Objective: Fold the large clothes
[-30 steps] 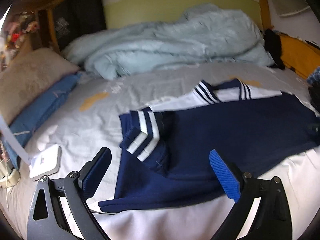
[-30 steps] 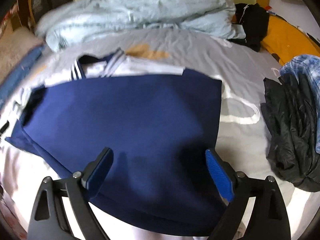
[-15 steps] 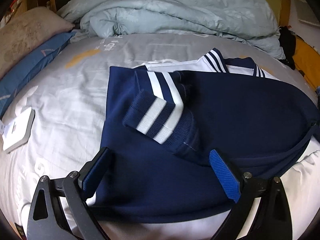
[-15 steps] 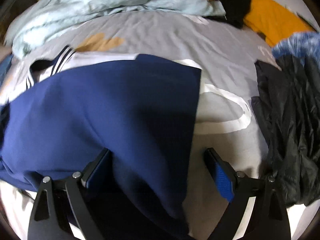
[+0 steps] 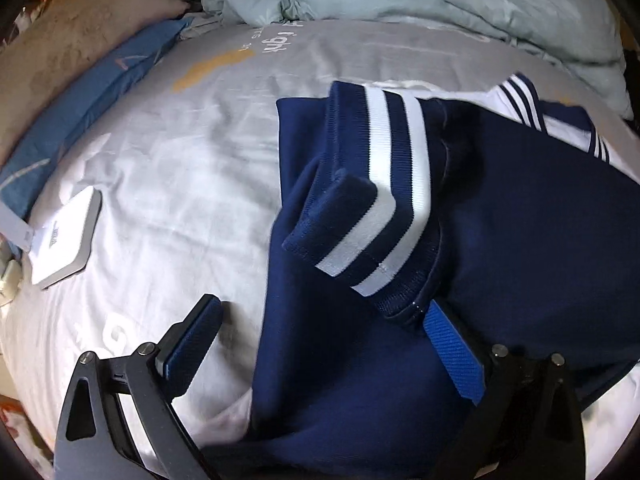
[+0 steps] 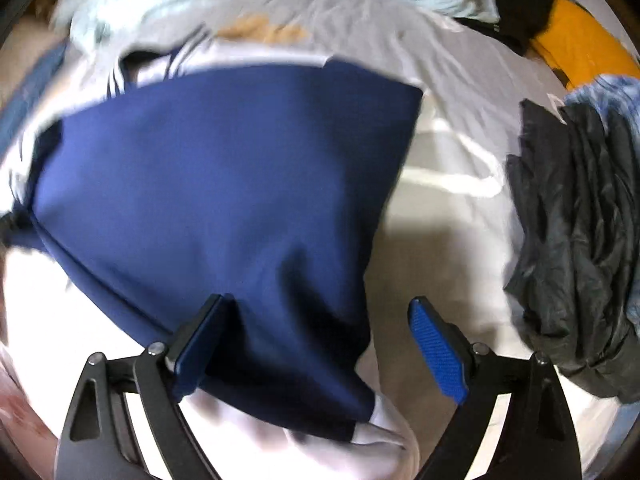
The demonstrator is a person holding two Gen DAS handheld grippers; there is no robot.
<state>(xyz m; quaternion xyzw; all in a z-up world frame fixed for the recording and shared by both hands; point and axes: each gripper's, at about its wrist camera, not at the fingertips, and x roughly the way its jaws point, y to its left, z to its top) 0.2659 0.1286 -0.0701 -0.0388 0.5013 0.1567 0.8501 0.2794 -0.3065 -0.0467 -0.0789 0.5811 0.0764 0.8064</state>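
A navy sweatshirt (image 5: 520, 220) with white stripes lies partly folded on a grey bedsheet (image 5: 180, 184). Its striped cuff (image 5: 360, 232) lies folded over the body. My left gripper (image 5: 324, 340) is open, low over the garment's near left edge, with the fabric between its fingers. In the right wrist view the navy body (image 6: 224, 168) spreads across the bed. My right gripper (image 6: 320, 340) is open around the garment's near right corner, which is bunched between the fingers. White lining (image 6: 360, 448) shows beneath that corner.
A light blue duvet (image 5: 400, 0) is heaped at the back. A blue pillow (image 5: 80, 104) and a white box (image 5: 68, 236) lie at the left. A dark jacket (image 6: 580, 232) and an orange item (image 6: 580, 40) lie at the right.
Both grippers have moved down and closer to the sweatshirt. The left one has shifted to the garment's left edge; the right one now straddles the near right corner. Both stay open.
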